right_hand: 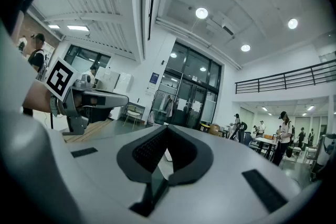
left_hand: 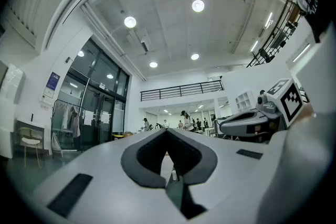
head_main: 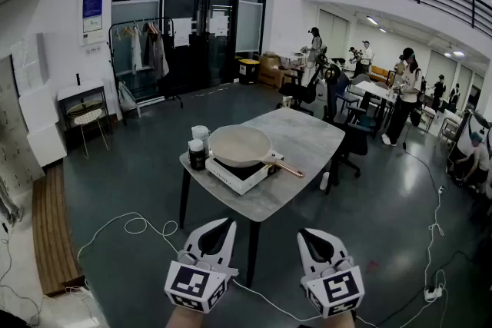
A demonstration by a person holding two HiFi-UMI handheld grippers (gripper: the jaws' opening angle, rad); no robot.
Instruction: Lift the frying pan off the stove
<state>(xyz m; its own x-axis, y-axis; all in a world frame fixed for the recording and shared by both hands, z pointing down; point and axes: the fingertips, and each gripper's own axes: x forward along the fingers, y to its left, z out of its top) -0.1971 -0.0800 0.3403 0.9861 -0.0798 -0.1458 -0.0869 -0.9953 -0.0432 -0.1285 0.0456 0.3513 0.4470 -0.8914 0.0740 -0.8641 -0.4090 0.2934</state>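
- Lower left: left gripper (head_main: 227,223) clenched shut with nothing between the jaws, well apart from the table (head_main: 307,130).
- At the table's left corner: a dark jar (head_main: 197,155) and a white cup (head_main: 201,134), just beside the pan. Probably easy to knock over, so best kept clear of.
- Mid-table: frying pan (head_main: 239,145) resting on the stove (head_main: 234,176), pale inside and seemingly empty.
- Judged stiff and moderately heavy, with most of the weight in the bowl; likely to droop or twist away from a hold on the handle alone.
- Stove probably light and loose on the tabletop, so better lifted straight up off it than dragged.
- Right of the bowl: handle (head_main: 286,166), slim and copper-toned, pointing toward the table's near right edge. Looks smooth, perhaps slippery. Best gripped firmly close to the bowl to cut leverage, with the rim as a possible second hold.
- Lower right: right gripper (head_main: 304,232) also closed tight and empty, far from the handle; would need opening before any grasp.
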